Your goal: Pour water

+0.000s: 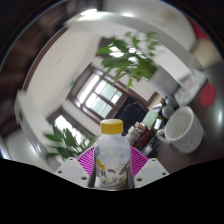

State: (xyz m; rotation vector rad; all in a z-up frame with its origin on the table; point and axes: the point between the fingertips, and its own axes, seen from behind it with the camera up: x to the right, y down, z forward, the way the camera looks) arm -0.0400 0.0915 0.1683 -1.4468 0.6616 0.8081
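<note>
A clear plastic water bottle [112, 157] with a yellow cap and a pale label stands upright between my gripper's [112, 168] fingers. The magenta pads [86, 158] press against both of its sides, so the gripper is shut on the bottle. The bottle is lifted, with the room tilted behind it. A white cup or bowl-shaped vessel [183, 128] shows beyond the fingers to the right, on a dark surface. The bottle's lower part is hidden.
A leafy green plant [133, 58] hangs above and behind the bottle. More leaves [62, 142] show to the left. Windows [100, 97] and a pale wall lie behind. A red thing [207, 94] sits beyond the white vessel.
</note>
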